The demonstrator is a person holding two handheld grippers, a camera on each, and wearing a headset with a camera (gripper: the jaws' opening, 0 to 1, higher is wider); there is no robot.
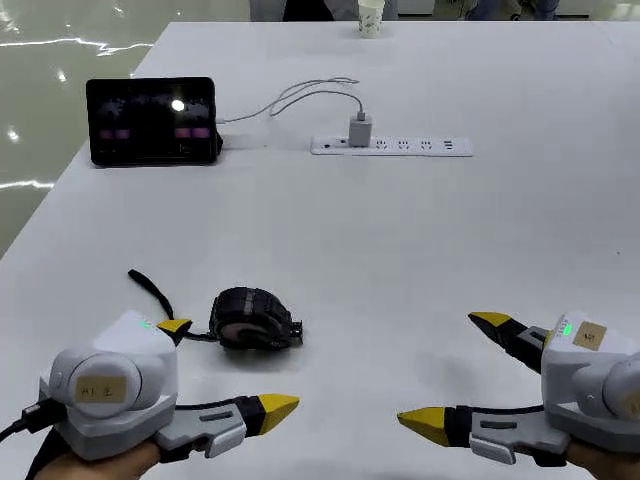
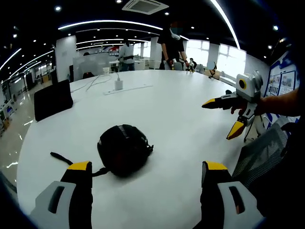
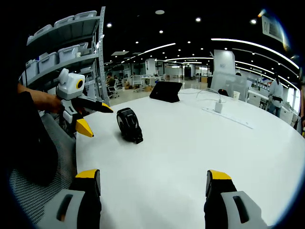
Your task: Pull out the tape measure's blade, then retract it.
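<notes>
Tape measure [image 1: 252, 319] sits near left on the white table [image 1: 400, 250], no blade drawn out, just ahead of the left gripper [image 1: 228, 365], whose jaws are wide and empty. Right gripper [image 1: 452, 370] is also wide and empty, well apart at near right. Risk: the loose case likely skids if pinched off-centre, or drags along if the blade is pulled before it is pinned.

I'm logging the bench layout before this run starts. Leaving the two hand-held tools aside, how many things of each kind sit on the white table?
Tape measure: 1
Tablet: 1
Power strip: 1
Charger with cable: 1
Paper cup: 1
Total: 5
</notes>
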